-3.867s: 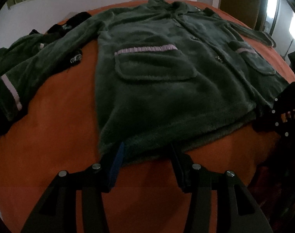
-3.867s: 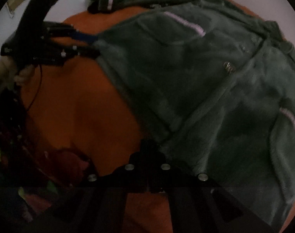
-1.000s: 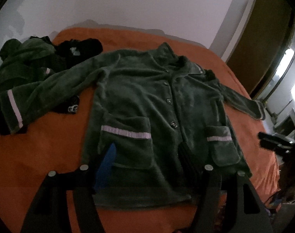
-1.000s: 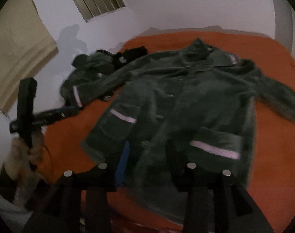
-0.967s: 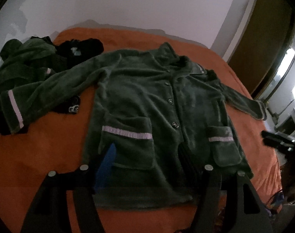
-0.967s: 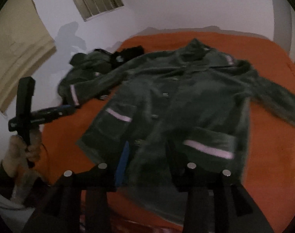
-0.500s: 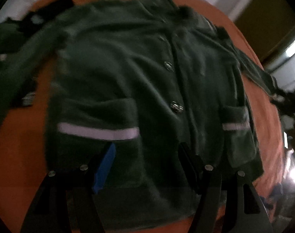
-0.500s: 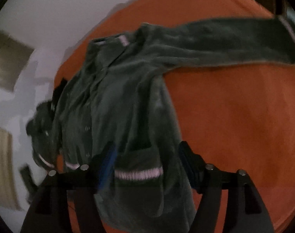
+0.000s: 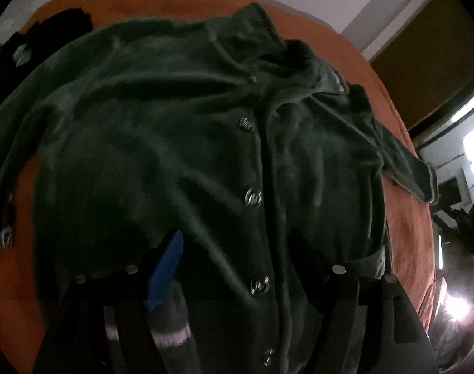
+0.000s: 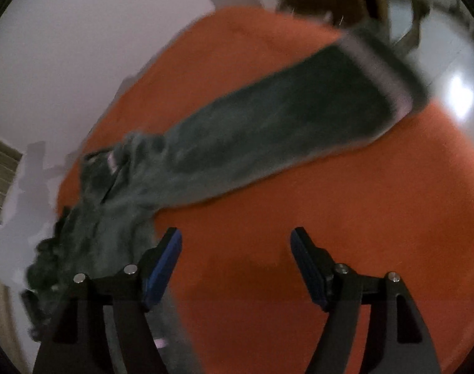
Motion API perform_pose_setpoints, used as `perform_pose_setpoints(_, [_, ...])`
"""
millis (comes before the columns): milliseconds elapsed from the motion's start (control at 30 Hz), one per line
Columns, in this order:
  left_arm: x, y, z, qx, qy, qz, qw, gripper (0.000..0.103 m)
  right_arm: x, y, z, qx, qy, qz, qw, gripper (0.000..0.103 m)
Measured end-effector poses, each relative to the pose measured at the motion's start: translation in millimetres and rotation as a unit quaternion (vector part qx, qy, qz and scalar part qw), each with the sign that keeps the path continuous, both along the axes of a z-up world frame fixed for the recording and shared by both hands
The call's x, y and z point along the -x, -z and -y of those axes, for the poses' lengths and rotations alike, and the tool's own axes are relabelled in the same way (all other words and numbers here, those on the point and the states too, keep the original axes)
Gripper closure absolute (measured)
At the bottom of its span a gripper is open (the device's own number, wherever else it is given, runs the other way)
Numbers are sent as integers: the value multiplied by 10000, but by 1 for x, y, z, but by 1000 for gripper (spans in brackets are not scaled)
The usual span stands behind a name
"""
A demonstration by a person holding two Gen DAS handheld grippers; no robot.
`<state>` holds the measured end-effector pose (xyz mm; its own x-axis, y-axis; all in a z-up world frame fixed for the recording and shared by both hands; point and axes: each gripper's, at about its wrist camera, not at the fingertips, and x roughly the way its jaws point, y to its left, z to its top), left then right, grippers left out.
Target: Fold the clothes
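A dark green fleece jacket (image 9: 162, 143) with buttons down the front lies spread face up on an orange bed (image 9: 405, 227). My left gripper (image 9: 237, 249) is open and hovers low over the jacket's lower front, near the button line. In the right wrist view the jacket's right sleeve (image 10: 283, 115) stretches out across the bed toward the far right, with a pale stripe at its cuff (image 10: 380, 71). My right gripper (image 10: 237, 249) is open and empty over bare bedcover just below that sleeve, beside the jacket's body.
A pile of dark clothes (image 9: 50, 34) lies at the bed's far left corner. A white wall (image 10: 81, 46) runs behind the bed. A brown wardrobe (image 9: 430, 53) and a bright window stand to the right.
Both grippers have moved forward and lower over the bed. The left one now sits over the jacket's middle. The right one has swung right, toward the outstretched sleeve.
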<state>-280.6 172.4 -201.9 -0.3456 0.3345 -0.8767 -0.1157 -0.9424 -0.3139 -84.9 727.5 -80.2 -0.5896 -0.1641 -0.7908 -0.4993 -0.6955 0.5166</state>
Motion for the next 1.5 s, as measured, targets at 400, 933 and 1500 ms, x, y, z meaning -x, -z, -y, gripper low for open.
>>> perform_pose_setpoints(400, [113, 15, -97, 509, 1053, -463, 9921, 29, 1, -10, -49, 142, 216, -472, 9986, 24])
perform_pose_setpoints(933, [206, 12, -170, 1923, 744, -1509, 9668, 93, 82, -12, 68, -70, -1559, -605, 9859, 24])
perform_pose_setpoints(1500, [222, 12, -126, 2042, -360, -1356, 9688, 93, 111, -6, 169, -348, -3187, -764, 9441, 38])
